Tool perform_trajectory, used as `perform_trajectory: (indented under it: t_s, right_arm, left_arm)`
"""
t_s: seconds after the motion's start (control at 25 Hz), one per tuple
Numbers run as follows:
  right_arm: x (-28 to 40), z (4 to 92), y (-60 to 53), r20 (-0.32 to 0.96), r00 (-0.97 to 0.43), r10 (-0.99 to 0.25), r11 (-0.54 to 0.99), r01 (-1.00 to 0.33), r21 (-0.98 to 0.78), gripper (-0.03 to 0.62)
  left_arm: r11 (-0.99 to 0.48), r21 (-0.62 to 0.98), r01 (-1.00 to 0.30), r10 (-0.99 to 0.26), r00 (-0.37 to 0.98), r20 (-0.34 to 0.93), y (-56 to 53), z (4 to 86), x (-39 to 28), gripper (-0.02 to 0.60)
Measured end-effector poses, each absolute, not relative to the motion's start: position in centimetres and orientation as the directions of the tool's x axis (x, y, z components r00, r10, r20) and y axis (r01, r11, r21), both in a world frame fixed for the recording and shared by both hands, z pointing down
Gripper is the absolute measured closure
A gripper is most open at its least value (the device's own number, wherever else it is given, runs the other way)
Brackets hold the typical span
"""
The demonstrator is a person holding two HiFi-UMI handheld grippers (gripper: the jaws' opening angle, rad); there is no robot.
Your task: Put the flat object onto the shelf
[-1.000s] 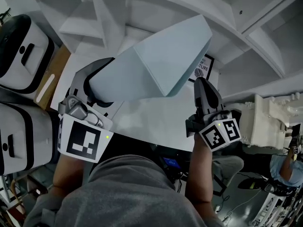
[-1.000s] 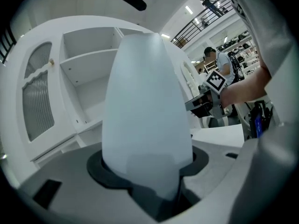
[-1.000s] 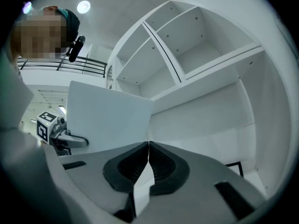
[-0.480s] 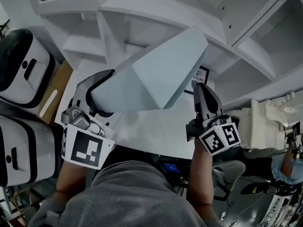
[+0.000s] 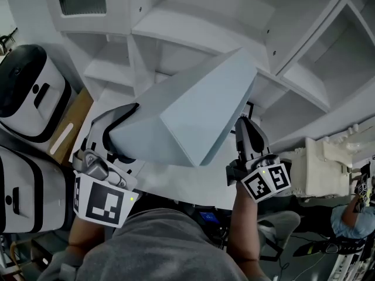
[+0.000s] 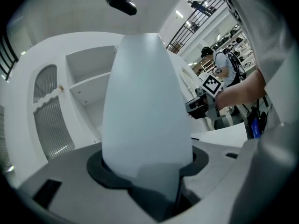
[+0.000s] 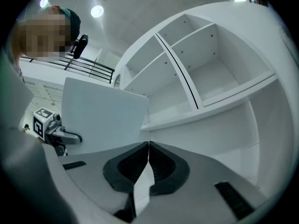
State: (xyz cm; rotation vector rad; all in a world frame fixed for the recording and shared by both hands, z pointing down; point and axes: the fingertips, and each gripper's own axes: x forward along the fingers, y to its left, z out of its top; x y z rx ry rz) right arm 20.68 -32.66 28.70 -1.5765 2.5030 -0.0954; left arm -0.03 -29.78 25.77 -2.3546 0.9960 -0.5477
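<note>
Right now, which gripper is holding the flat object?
The left gripper: its jaws clamp the pale flat object. The right gripper is shut and empty.

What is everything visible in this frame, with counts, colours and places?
flat box: one, pale blue, held up before the shelf unit
shelf unit: one, white, open compartments, behind the box
table: one, white, below the box
rounded machines: two, white and black, far left
board: one, brown, beside the machines
bystander: one, blue top, lower right
left gripper: one, grey, shut on the flat box
right gripper: one, grey, jaws together, empty, right of the box
arms: two, bare, bottom
</note>
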Motion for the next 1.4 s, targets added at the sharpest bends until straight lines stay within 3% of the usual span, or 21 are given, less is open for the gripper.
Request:
perform_trajectory:
  t_s: [1.4]
  right_arm:
    - [23.7, 26.9, -31.4, -0.177, -0.373, -0.911, 0.401, -0.900, -0.168, 0.566]
  left_arm:
    - [-0.311, -0.802, -0.509, -0.739, 0.660, -0.132, -28.0, 9.4, 1.0, 0.314]
